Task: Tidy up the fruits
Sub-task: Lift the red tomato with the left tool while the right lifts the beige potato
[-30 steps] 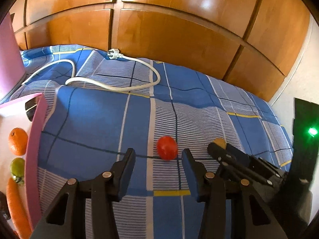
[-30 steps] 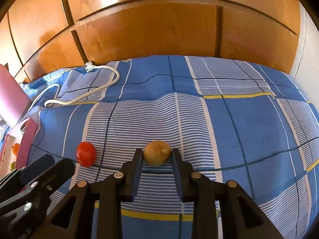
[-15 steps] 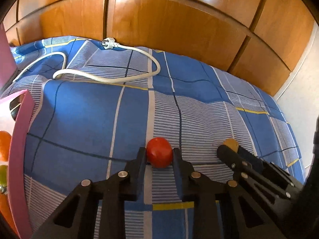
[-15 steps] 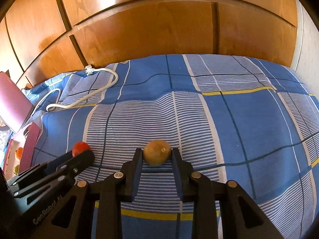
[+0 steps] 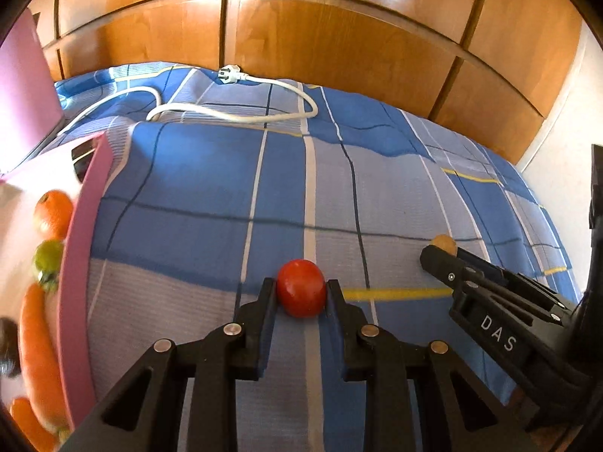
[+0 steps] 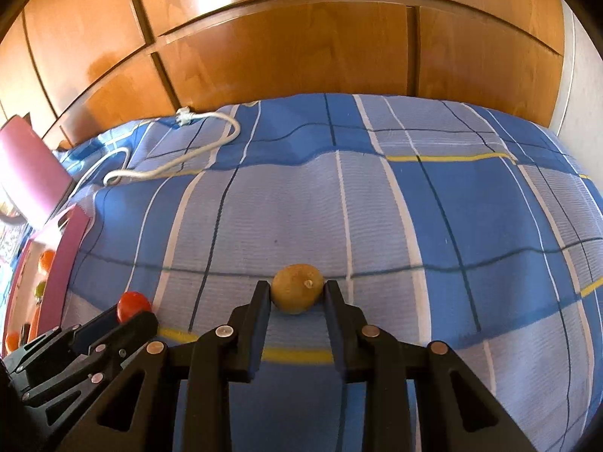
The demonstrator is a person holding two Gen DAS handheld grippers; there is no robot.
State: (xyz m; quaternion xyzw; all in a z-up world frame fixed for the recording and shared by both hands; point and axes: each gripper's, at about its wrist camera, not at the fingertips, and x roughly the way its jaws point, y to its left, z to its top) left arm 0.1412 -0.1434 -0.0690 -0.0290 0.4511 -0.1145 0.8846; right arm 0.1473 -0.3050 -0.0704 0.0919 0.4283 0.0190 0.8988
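My left gripper (image 5: 300, 290) is shut on a red tomato (image 5: 300, 288), held just above the blue checked bedspread (image 5: 211, 173). My right gripper (image 6: 297, 293) is shut on a brown kiwi (image 6: 297, 293). In the left wrist view the right gripper (image 5: 439, 250) shows at the right with the kiwi (image 5: 444, 243) peeking out. In the right wrist view the left gripper (image 6: 133, 310) shows at lower left with the tomato (image 6: 132, 303). A pink tray (image 5: 84, 248) at the left holds an orange (image 5: 54, 213), a green fruit (image 5: 48, 258) and carrots (image 5: 37, 342).
A white power cable with plug (image 5: 233, 75) loops across the far part of the bed. Wooden wardrobe doors (image 5: 339, 45) stand behind the bed. A pink upright panel (image 5: 22, 86) stands at far left. A white wall (image 6: 580, 94) is at right.
My left gripper closed on the tomato and swung left, bringing the pink tray further into view. My right gripper stayed shut on the kiwi and turned slightly right.
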